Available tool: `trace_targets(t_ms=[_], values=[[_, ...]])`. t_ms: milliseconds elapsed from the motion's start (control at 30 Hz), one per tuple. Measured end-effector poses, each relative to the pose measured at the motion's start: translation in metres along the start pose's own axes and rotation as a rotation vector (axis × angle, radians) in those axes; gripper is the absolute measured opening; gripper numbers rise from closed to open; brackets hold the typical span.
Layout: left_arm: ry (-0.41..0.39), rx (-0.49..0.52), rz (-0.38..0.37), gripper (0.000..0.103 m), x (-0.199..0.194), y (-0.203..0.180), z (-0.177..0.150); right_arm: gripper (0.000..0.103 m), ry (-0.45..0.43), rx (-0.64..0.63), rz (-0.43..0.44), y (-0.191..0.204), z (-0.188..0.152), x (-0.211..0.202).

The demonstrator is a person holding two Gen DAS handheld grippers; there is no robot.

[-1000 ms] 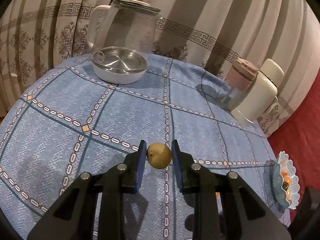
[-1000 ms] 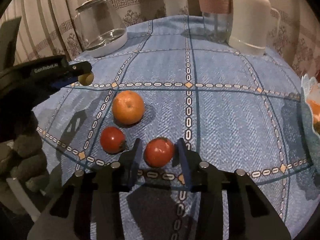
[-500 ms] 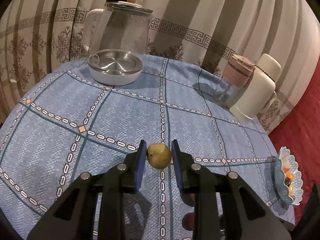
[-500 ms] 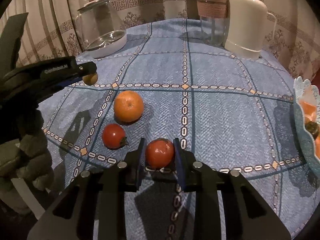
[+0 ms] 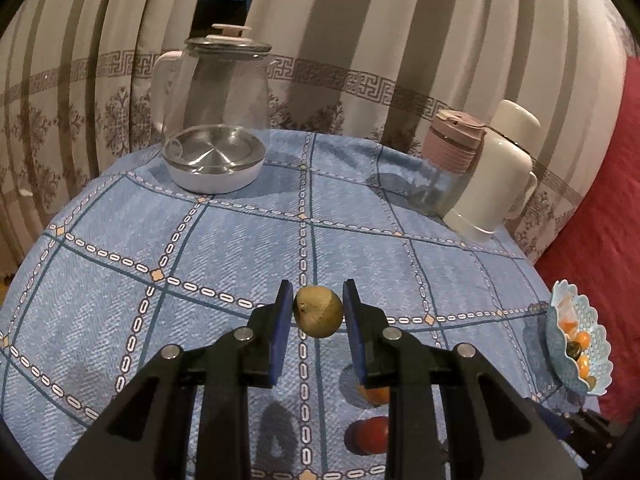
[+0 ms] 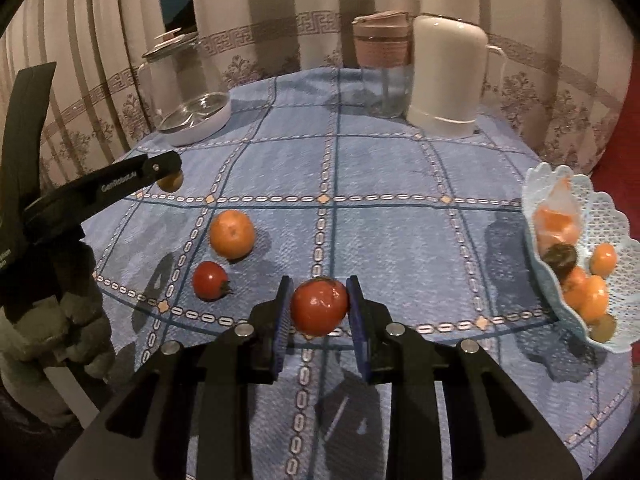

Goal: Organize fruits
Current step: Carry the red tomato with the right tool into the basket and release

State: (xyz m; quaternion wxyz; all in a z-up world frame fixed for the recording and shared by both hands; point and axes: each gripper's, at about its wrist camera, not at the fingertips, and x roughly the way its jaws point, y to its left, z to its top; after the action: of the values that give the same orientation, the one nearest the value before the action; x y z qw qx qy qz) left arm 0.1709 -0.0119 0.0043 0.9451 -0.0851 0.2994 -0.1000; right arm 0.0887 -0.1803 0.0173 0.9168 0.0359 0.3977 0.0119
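Observation:
My left gripper (image 5: 317, 312) is shut on a small yellow-green fruit (image 5: 318, 311) and holds it above the blue checked tablecloth; it also shows in the right wrist view (image 6: 170, 179) at the left. My right gripper (image 6: 318, 312) is shut on a red tomato (image 6: 319, 306), lifted off the cloth. An orange (image 6: 232, 234) and a smaller tomato (image 6: 209, 280) lie on the cloth to the left of it. A pale blue lattice fruit basket (image 6: 612, 216) with several orange and dark fruits stands at the table's right edge, also in the left wrist view (image 5: 594, 332).
At the back stand a glass kettle (image 5: 218, 112) on a white base, a pink-lidded glass cup (image 5: 448, 164) and a white thermos (image 6: 446, 60). Striped curtains hang behind the round table. A red surface (image 5: 600, 220) lies to the right.
My right gripper closed on the red tomato and lifted it off the cloth. My left gripper rose higher with the yellow-green fruit still held.

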Motion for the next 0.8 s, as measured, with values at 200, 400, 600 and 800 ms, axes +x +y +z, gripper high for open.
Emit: trace_targets(t_ms=[200, 400, 600, 800], values=[[-0.014, 0.016, -0.015, 0.026, -0.006, -0.007, 0.0, 0.028, -0.027, 0.021, -0.042, -0.012, 0.002, -0.015], [-0.027, 0.019, -0.018, 0.026, -0.009, -0.009, 0.001, 0.028, -0.049, 0.047, -0.081, -0.027, 0.002, -0.028], [-0.036, 0.026, -0.024, 0.026, -0.013, -0.011, 0.001, 0.028, -0.07, 0.091, -0.129, -0.049, -0.001, -0.041], [-0.044, 0.041, -0.035, 0.026, -0.016, -0.017, 0.0, 0.028, -0.076, 0.153, -0.169, -0.074, -0.003, -0.045]])
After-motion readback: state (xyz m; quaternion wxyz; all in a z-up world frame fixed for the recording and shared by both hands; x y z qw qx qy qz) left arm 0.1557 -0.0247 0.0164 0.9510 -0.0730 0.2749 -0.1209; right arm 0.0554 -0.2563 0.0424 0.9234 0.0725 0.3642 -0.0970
